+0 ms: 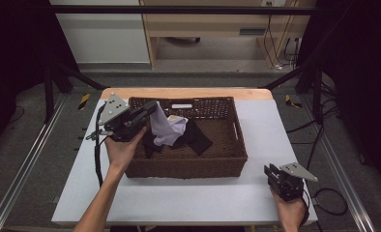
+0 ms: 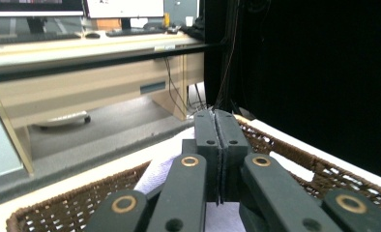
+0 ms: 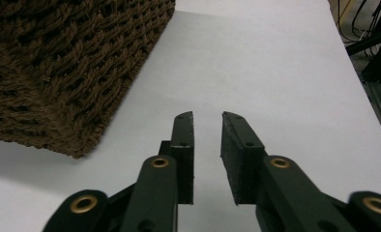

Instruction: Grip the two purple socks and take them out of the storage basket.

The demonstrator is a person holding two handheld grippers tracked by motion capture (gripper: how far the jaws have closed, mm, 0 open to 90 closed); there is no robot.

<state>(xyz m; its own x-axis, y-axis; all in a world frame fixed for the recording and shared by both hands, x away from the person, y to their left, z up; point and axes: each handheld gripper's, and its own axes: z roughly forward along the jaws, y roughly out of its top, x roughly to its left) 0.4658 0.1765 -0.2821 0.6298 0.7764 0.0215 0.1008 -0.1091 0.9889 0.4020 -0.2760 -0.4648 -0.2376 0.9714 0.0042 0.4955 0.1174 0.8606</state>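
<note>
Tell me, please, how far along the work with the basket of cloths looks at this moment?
Nothing looks finished: no cloth lies on the table. In hand, the left gripper is shut on the pale lilac cloth, lifting it above the wicker basket. The black cloth is left inside, and the right gripper waits open by the table's right corner.

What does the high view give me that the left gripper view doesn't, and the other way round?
High view alone: the black cloth lying in the wicker basket, the right gripper low over the white table at the near right corner, apart from the basket, and the hand holding the left gripper.

Left gripper view alone: its jaws pressed flat together, plus the desk with monitors beyond.

Both: the lavender cloth pinched by that gripper above the basket's woven rim.
</note>
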